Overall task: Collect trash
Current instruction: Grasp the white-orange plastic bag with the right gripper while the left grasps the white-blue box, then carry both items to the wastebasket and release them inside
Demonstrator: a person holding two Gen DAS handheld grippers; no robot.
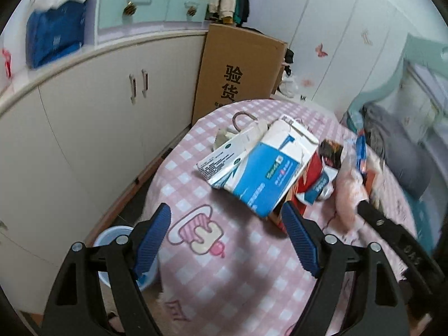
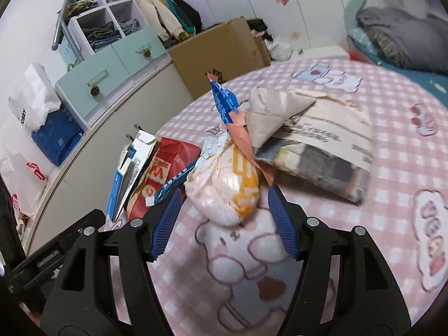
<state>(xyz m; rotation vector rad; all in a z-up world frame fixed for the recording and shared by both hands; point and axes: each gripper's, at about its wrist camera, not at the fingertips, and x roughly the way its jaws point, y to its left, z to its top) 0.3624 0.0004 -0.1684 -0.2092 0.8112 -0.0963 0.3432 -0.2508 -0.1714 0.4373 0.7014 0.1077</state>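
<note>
While the left wrist view shows the left claw (image 1: 226, 221) wide open and empty, the blue-and-white carton (image 1: 260, 165) lies on the pink checked desk (image 1: 246, 274): light, crushable; grip its near edge.

Right wrist view: right claw (image 2: 224, 204) parted, straddling the crumpled wrapper ball (image 2: 224, 187) without pressing; soft, slippery, squeeze mid-body.

A: Soft, even indoor light in both views, with no hard glare. The fingers (image 1: 298, 231) cast only a faint shadow on the pink checked surface (image 1: 252, 266).

B: Sharpness?

A: The near parts are crisp. The peach bag (image 2: 224, 187) and the folded newspaper (image 2: 322, 151) are smeared by motion blur. The fisheye bends the cabinet (image 1: 84, 128) and darkens every corner.
</note>
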